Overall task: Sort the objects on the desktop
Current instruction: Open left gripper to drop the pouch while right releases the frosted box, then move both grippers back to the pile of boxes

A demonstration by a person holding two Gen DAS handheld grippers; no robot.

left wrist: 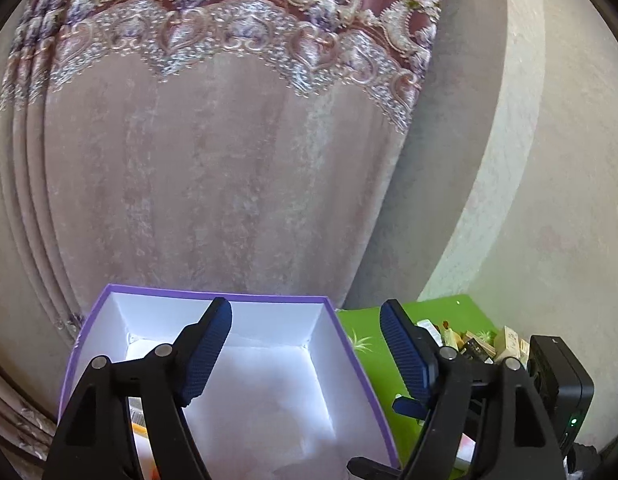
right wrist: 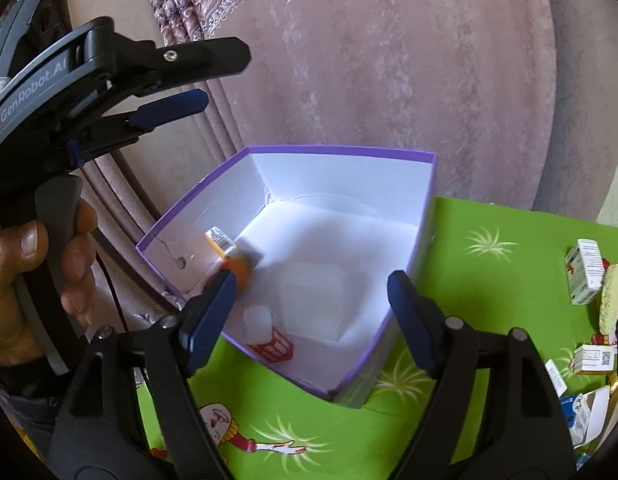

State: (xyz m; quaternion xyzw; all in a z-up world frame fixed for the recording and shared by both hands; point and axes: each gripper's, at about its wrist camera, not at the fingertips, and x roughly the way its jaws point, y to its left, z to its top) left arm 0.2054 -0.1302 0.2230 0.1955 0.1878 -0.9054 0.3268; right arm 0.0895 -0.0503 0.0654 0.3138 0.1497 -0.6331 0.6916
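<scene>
**Both grippers spread above the purple-rimmed box**

The left gripper (left wrist: 305, 354), black-framed with ribbed dark-blue pads, hangs over an open square cardboard box with a purple outer skin and white inside walls (left wrist: 277, 312); its fingers stand wide apart with nothing between them, and only the box's pale floor shows in the gap. The right gripper (right wrist: 313, 320), of the same make, points down at the same box (right wrist: 349, 176) from the near corner; its jaws are likewise spread and grip nothing.

Inside the box, seen from the right wrist view, a small orange-and-white carton with a barcode label (right wrist: 229, 250) lies tilted against the left wall, blurred at its lower end; a red-and-white carton (right wrist: 269, 338) lies on the floor near the front wall, just beside the right gripper's left pad in the picture. The box stands on a bright green tablecloth printed with pale starbursts and a cartoon figure (right wrist: 489, 280), against a pink curtain with an embroidered border (left wrist: 213, 160).

To the right on the cloth, well apart from the box, lies a loose cluster of small white and tan cartons (right wrist: 585, 276). At the left edge of the right wrist view a person's hand (right wrist: 33, 276) wraps the grey handle of the left gripper.
</scene>
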